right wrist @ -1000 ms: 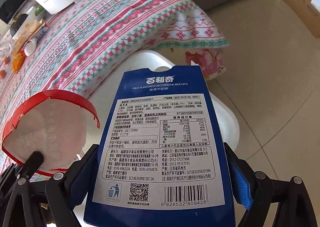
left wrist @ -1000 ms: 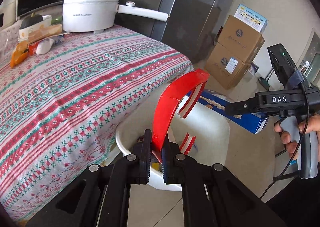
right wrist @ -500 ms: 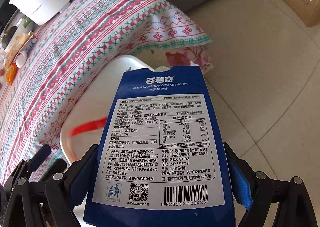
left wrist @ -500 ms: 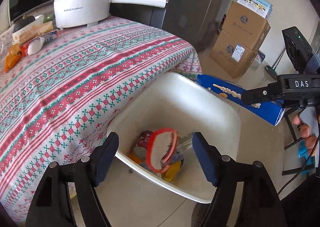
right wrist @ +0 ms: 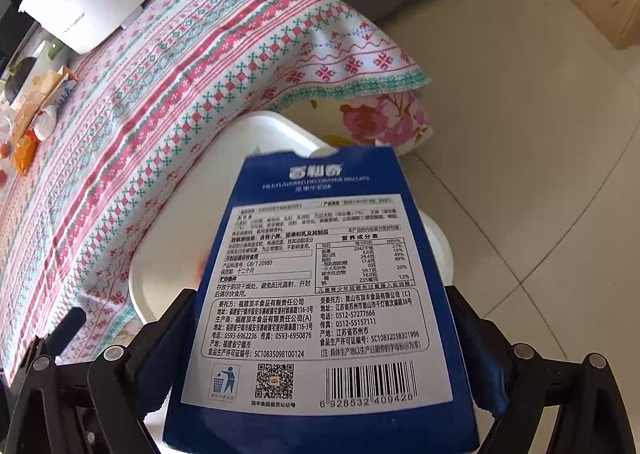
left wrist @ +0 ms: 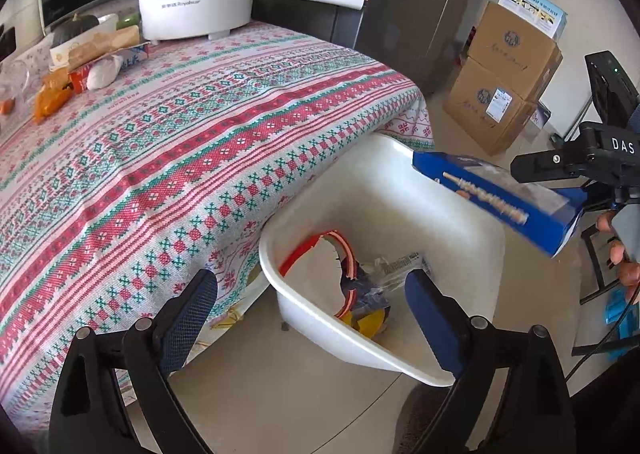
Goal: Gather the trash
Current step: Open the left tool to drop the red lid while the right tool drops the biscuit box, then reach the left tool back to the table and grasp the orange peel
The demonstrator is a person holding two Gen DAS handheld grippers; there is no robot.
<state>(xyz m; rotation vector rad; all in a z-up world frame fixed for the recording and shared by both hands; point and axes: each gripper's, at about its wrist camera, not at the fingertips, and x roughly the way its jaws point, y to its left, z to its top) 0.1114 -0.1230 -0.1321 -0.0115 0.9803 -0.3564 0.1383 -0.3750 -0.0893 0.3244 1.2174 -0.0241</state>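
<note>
Left wrist view shows the left gripper (left wrist: 310,304) wide apart and holding nothing above the white bin (left wrist: 460,221), where the red cup (left wrist: 320,266) lies, while the right gripper (right wrist: 316,338) clamps the blue biscuit box (right wrist: 320,294) over the bin.

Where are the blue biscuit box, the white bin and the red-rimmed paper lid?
blue biscuit box (right wrist: 320,294): right wrist view, on its printed back label.
white bin (left wrist: 344,328): left wrist view, on its near rim.
red-rimmed paper lid (left wrist: 316,274): left wrist view, on its white face.

Both wrist views close above, sharing white bin (left wrist: 384,189) (right wrist: 256,157)
</note>
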